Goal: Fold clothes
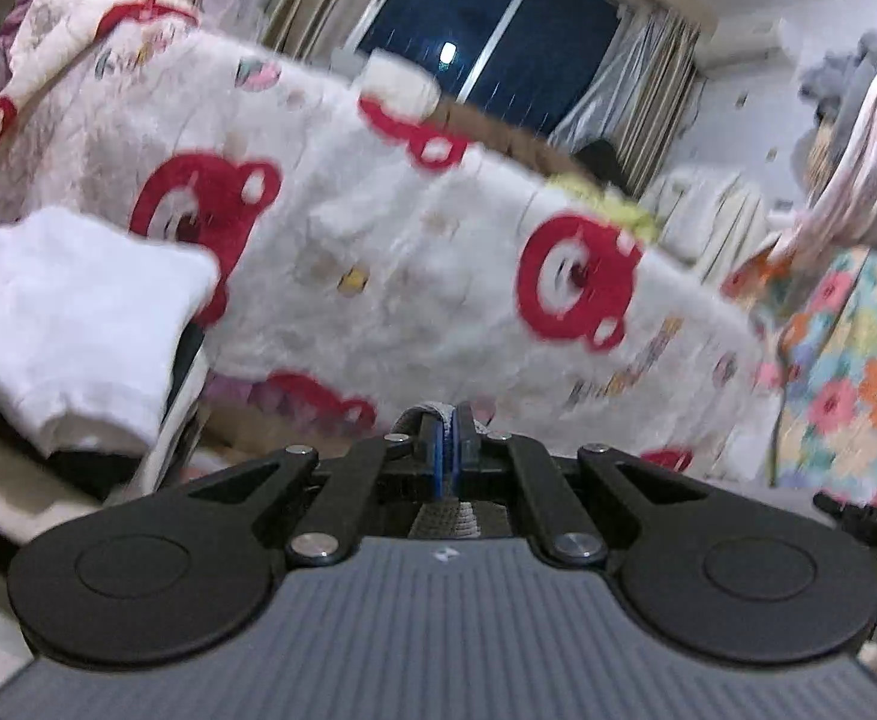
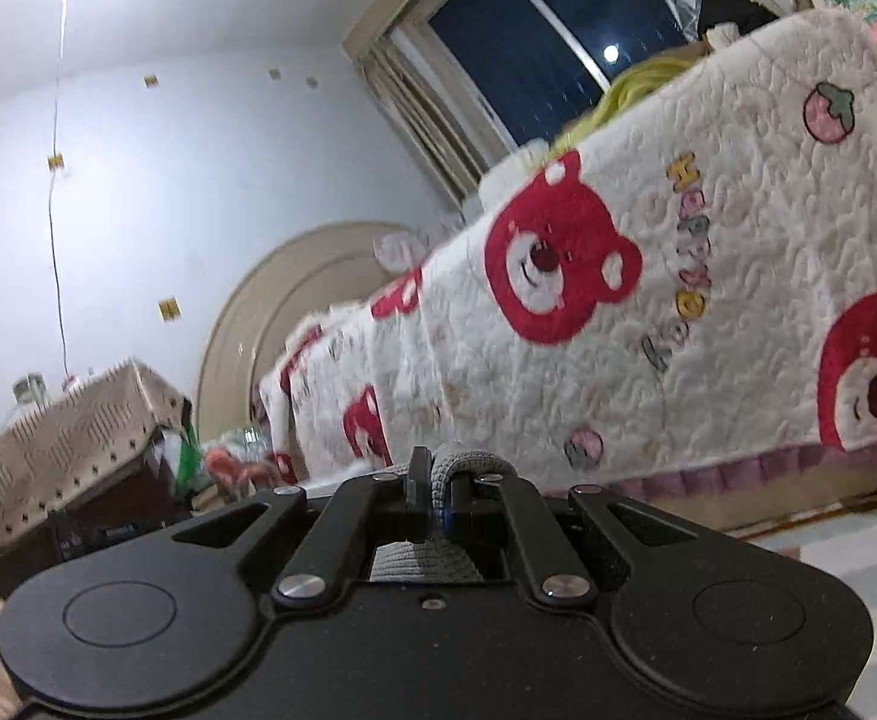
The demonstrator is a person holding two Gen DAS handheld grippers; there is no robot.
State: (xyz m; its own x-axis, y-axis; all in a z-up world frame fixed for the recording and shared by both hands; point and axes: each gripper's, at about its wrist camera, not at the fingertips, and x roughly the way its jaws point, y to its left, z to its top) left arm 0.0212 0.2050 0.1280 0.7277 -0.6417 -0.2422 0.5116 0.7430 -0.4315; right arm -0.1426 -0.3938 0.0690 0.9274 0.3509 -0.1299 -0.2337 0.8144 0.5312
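My left gripper (image 1: 445, 441) is shut on a strip of grey knit garment (image 1: 449, 513) that runs back under the jaws. My right gripper (image 2: 441, 483) is shut on the same kind of grey knit garment (image 2: 420, 558), which bunches over the fingertips. Most of the garment hangs out of sight below both cameras. Both grippers are held in the air beside the bed (image 1: 414, 276), whose white cover carries red bear prints. The bed also shows in the right wrist view (image 2: 708, 300). A folded white cloth (image 1: 72, 324) lies at the left in the left wrist view.
A window (image 1: 498, 42) is behind the bed. A flowered quilt (image 1: 846, 372) hangs at the right. A cabinet with a beige patterned cover (image 2: 60, 450) stands at the left, by the rounded headboard (image 2: 276, 312). Tiled floor (image 2: 858, 558) shows at the lower right.
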